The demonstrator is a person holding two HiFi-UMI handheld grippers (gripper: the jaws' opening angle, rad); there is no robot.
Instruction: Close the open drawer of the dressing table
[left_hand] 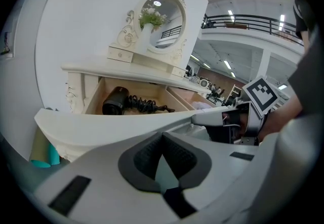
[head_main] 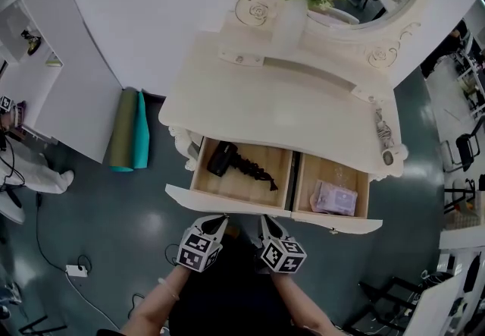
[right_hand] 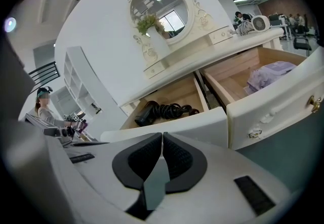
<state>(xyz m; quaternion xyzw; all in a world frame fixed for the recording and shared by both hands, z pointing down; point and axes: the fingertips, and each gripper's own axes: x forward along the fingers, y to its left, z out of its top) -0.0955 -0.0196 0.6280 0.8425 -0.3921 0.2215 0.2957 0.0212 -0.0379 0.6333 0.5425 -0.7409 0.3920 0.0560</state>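
Two drawers are standing open under the front edge of the desk point(head_main: 288, 111). The left drawer point(head_main: 198, 194) is holding a black hair dryer point(head_main: 222, 158), and the right drawer point(head_main: 337, 221) a purple pouch point(head_main: 333, 196). The left gripper point(head_main: 218, 221) and right gripper point(head_main: 267, 222) are hovering just before the left drawer's front, each with its fingers point(left_hand: 144, 160) pressed together and gripping nothing.

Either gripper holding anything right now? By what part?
Nothing is held. The left gripper and the right gripper both have their jaws together with nothing between them, near the front of the hairdryer drawer.
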